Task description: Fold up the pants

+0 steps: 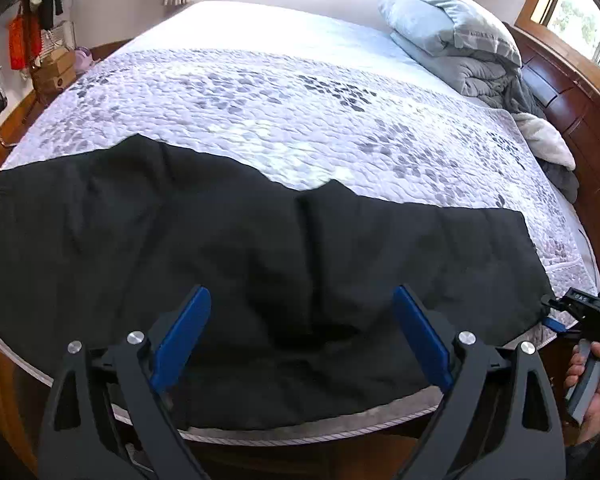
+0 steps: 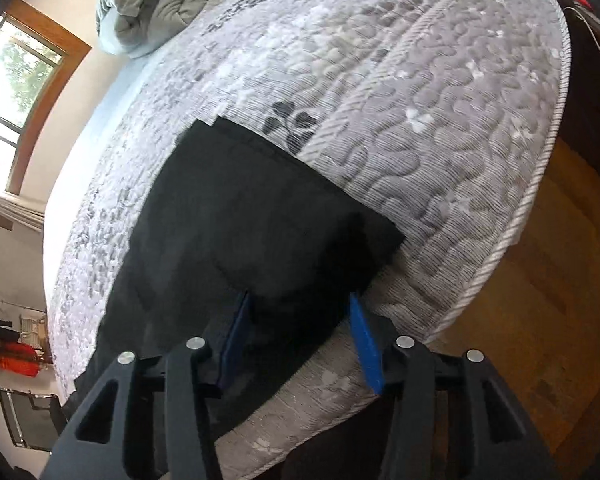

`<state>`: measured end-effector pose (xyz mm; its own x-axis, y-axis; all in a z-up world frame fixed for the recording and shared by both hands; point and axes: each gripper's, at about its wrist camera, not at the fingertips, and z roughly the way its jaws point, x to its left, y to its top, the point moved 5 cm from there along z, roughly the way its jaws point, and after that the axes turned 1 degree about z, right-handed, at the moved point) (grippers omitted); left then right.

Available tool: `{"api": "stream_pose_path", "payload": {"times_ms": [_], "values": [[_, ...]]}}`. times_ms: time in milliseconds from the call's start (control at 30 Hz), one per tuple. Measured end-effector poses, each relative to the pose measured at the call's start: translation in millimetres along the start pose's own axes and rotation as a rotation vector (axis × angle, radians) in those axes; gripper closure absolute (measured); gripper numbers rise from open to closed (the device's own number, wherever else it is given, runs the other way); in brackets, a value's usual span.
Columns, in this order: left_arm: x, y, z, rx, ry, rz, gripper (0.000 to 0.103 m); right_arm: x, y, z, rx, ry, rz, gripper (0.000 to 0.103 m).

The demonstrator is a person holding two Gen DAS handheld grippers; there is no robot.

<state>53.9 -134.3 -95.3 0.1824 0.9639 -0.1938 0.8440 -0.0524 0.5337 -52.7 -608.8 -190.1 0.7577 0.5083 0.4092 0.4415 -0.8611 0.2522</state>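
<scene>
Black pants [image 1: 228, 248] lie spread across the near edge of a bed [image 1: 284, 112], folded lengthwise, with a leg end at the right. My left gripper [image 1: 302, 300] is open, hovering just above the middle of the pants. My right gripper [image 2: 300, 312] is open with its blue fingers [image 2: 364, 340] on either side of the leg end of the pants [image 2: 260, 224] at the bed's corner. It also shows in the left wrist view [image 1: 572, 312] at the pants' right end, held by a hand.
A quilted grey-and-white cover [image 2: 420, 120] covers the bed. Folded grey duvets and a pillow [image 1: 460, 40] lie at the far right corner by the wooden headboard [image 1: 572, 120]. Wooden floor [image 2: 540, 280] lies beside the bed. Boxes and hanging clothes [image 1: 40, 48] stand at far left.
</scene>
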Motion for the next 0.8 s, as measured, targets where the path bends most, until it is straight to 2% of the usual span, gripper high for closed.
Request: {"api": "stream_pose_path", "payload": {"times_ms": [133, 233, 300, 400, 533, 633, 700, 800], "values": [[-15, -5, 4, 0.019, -0.009, 0.025, 0.011, -1, 4, 7, 0.016, 0.006, -0.002, 0.055], [-24, -10, 6, 0.027, -0.008, 0.060, 0.011, 1, 10, 10, 0.007, 0.014, -0.002, 0.073], [-27, -14, 6, 0.027, 0.004, 0.080, 0.011, 4, 13, 5, -0.015, 0.037, -0.007, 0.088], [-25, -15, 9, 0.028, 0.025, 0.074, 0.010, 6, 13, -10, -0.046, 0.088, -0.015, 0.094], [-22, -17, 17, 0.048, 0.031, 0.043, 0.010, 1, 12, -22, -0.077, 0.101, -0.022, 0.095], [-24, -22, 24, 0.069, 0.047, 0.056, 0.010, -11, 7, -5, -0.031, 0.040, -0.020, 0.089], [-24, -25, 26, 0.079, 0.054, 0.074, 0.010, -15, 4, -4, -0.031, 0.044, -0.002, 0.082], [-24, -27, 25, 0.074, 0.059, 0.082, 0.010, -17, 4, -15, -0.062, 0.025, -0.019, 0.078]]}}
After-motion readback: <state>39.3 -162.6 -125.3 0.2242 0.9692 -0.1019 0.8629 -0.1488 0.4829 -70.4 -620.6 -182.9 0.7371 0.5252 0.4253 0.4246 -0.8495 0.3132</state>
